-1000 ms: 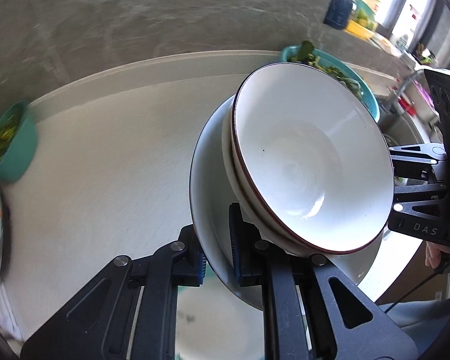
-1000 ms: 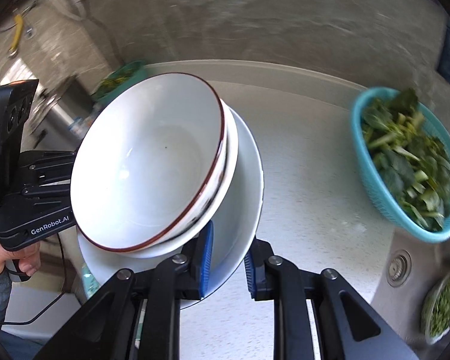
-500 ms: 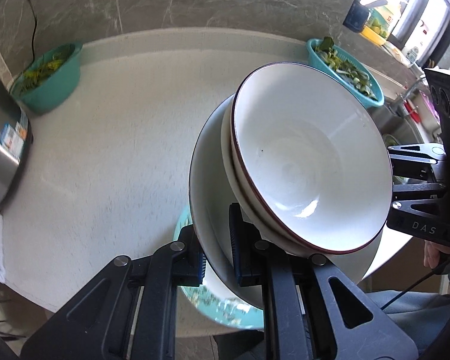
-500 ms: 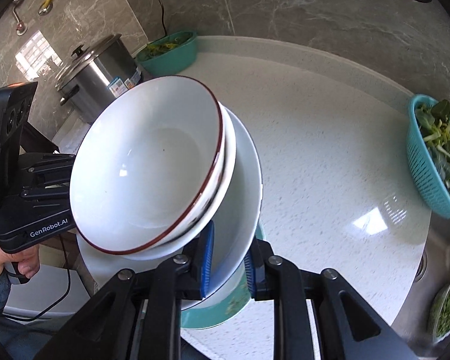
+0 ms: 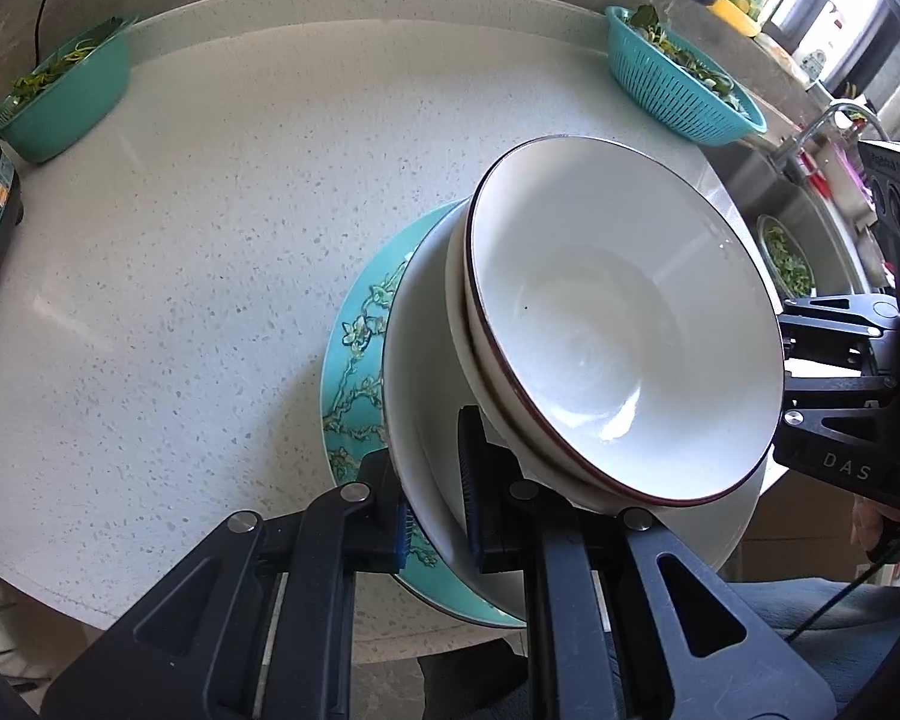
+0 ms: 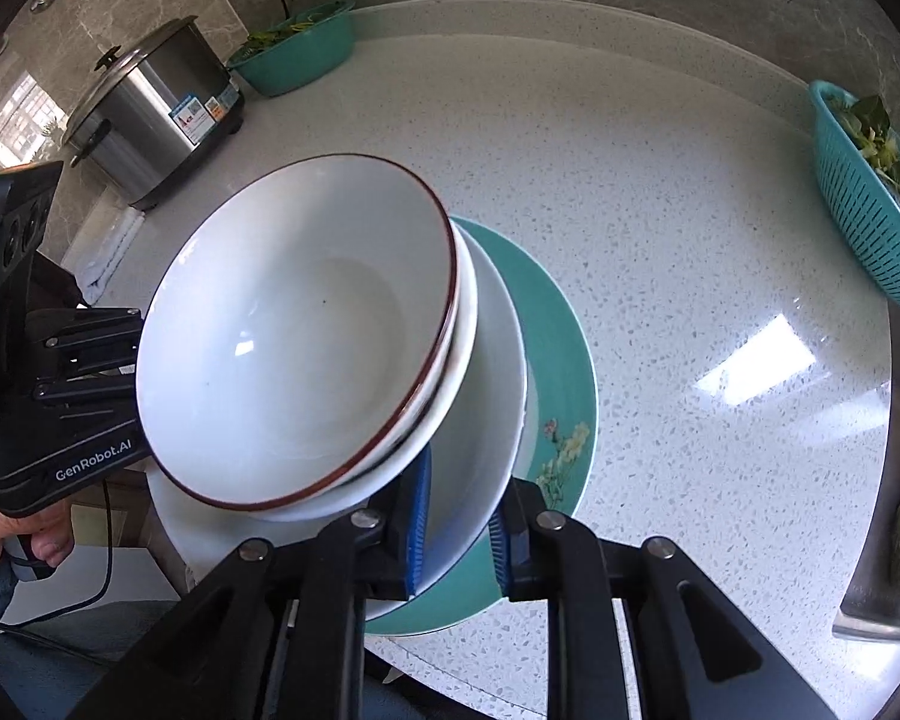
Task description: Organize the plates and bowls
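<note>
Left wrist view. Left claw (image 5: 435, 501) clenched on the near rim of a white plate (image 5: 417, 420), one blue pad under, one above. Two nested white bowls on the plate: red-rimmed bowl (image 5: 618, 324) sitting in a plain white bowl (image 5: 459, 300). Stack tilted toward the lens. Beneath it, a teal floral plate (image 5: 357, 360) lying on the speckled white bench (image 5: 210, 240) near the front edge; white plate close above it, contact hard to judge from here. Right claw's housing (image 5: 840, 414) at the far side of the stack, its fingertips hidden behind the bowls. Teal bowl of greens (image 5: 66, 102) at far left of the bench, teal colander of leaves (image 5: 684, 84) at far right, both well apart from the stack. Tap (image 5: 834, 120) beyond the colander.

Right wrist view. Right claw (image 6: 459, 525) clamped on the opposite rim of the white plate (image 6: 486, 408), blue pads either side. Red-rimmed bowl (image 6: 294, 324) nested in the second bowl (image 6: 465, 324). Teal floral plate (image 6: 561, 360) showing past the white plate's right edge. Left claw's body (image 6: 60, 396) at left, gripped by a hand (image 6: 18, 534). Steel rice cooker (image 6: 144, 114) back left, teal bowl of greens (image 6: 300, 48) beside it, colander (image 6: 864, 204) at right.
</note>
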`<state>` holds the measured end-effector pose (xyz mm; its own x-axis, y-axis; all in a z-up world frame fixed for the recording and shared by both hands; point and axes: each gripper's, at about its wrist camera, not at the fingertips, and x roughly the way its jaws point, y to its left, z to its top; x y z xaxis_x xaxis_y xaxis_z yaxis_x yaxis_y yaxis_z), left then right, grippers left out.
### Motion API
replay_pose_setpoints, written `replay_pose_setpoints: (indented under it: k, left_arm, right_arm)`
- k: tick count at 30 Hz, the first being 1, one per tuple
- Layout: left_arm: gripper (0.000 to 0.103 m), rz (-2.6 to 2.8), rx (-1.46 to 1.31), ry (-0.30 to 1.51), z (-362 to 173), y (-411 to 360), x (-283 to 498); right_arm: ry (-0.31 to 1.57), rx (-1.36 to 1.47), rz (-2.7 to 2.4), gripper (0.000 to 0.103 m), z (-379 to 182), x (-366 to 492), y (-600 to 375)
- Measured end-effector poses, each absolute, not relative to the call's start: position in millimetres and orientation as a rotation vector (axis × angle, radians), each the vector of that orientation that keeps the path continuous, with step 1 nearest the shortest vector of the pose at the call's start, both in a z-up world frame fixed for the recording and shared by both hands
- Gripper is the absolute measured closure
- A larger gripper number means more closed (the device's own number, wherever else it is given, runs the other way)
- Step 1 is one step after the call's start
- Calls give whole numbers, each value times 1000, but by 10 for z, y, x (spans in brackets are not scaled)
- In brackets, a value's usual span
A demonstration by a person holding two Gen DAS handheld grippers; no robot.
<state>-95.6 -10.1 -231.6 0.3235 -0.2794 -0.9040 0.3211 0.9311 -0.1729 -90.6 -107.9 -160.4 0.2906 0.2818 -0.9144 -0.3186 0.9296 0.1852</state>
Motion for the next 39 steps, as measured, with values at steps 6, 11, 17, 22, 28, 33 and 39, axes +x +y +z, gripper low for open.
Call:
replay_pose_setpoints:
  k: [6,11,17,22,28,33,39]
  left_arm:
    - [92,-389,37,1187,-2433,-183,-826]
    - [92,-398,46,1197,-2485,-239,-801]
    - [92,-388,19,1186,-2538,-244,-809]
    - [77,-368,-3,1173,-2485,-173,-851]
    - [45,-319,0,1138,-2233,6,-985]
    - [0,-296,-18,1050,-1914,135,-1091]
    - [0,-221,-34,897,-1520,261,-1211]
  right_arm:
    - [1201,-43,399,82,-1660,-950,-1092]
    - [1196,-61,395,82,-1682,-940,-1035]
    - [1182,-92,380,82,-1673,-980,-1013]
    - [1169,-135,351,66,-1604,-1033,-1003]
    - [1138,-97,276,43,-1433,-1162,-1180]
    - [1093,-47,222,20,-1206,-1301,-1311]
    - [1022,-24,165,0,-900,-1458,-1296]
